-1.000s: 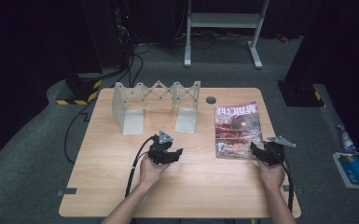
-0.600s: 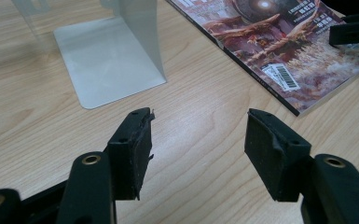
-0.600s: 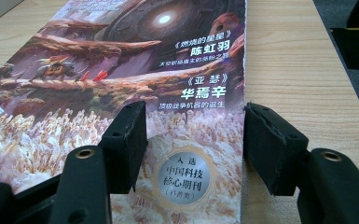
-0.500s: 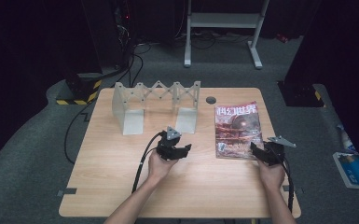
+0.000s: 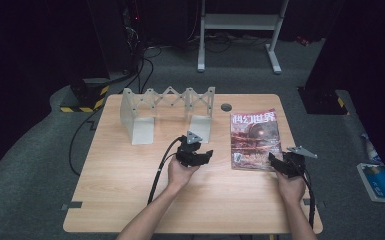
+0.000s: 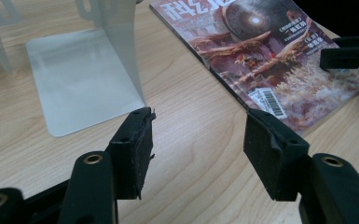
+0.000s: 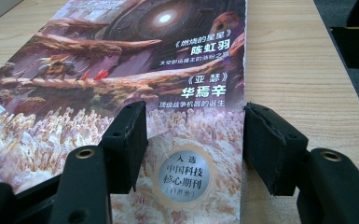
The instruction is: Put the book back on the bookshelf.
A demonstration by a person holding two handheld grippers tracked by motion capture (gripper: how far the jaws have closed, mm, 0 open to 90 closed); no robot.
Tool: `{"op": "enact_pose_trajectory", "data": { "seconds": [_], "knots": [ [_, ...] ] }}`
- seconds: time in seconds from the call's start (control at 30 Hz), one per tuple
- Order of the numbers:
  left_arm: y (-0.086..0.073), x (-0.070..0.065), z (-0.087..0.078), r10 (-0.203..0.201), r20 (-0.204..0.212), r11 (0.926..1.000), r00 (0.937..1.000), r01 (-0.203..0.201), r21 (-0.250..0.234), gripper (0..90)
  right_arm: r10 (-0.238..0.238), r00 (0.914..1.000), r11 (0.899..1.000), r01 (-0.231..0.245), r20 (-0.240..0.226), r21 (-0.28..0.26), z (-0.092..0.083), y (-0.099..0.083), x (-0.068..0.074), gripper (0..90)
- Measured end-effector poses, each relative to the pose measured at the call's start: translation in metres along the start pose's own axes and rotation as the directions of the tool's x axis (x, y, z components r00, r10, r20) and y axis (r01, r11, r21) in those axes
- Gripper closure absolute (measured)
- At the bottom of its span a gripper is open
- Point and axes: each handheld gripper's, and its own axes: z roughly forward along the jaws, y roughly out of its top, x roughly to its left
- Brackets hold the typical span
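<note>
Progress is judged early: magazine (image 5: 255, 139) lies unlifted beside the rack (image 5: 166, 109), approached by both grippers (image 5: 201, 158) (image 5: 276, 163), jaws released.

a pale wooden table (image 5: 130, 200) stands on grey carpet (image 5: 40, 175). toward its far left sits a translucent folding rack (image 5: 167, 97) with a zigzag lattice top and flat upright end plates; one plate's foot (image 6: 81, 79) lies flat on the wood. a small dark round grommet (image 5: 225, 107) is set in the tabletop near the far edge. behind the table, a white metal stand (image 5: 240, 22) rises from the floor, and black cables (image 5: 87, 130) trail down the left side. a yellow-and-black striped block (image 5: 82, 102) lies on the carpet by the far left corner (partly in shadow). a blue and white item (image 5: 380, 180) lies on the floor at right.
</note>
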Motion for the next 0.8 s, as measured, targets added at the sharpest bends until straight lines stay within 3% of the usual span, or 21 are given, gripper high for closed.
{"op": "enact_pose_trajectory", "data": {
  "seconds": [0.17,0.33,0.47,0.8],
  "knots": [
    [0.006,-0.007,0.008,0.000,0.001,0.9999,1.0000,0.000,-0.011,42.3,-0.001,1.0000,1.000,0.001,0.000,0.000,0.000,0.000,0.000,40.8],
    [0.007,-0.014,0.026,-0.024,0.002,0.9997,0.9997,0.024,0.002,42.3,-0.001,1.0000,1.000,0.001,-0.001,0.001,0.000,0.000,0.000,40.8],
    [0.009,-0.017,0.034,-0.014,-0.002,0.9997,0.9999,0.014,0.018,43.5,0.000,1.0000,1.000,0.000,-0.001,0.000,0.000,0.000,0.000,40.8],
    [0.018,-0.022,0.056,-0.083,0.020,0.9966,0.9964,0.083,0.004,46.4,-0.002,1.0000,1.000,0.002,-0.002,0.001,0.000,0.000,0.000,40.8]
  ]
}}
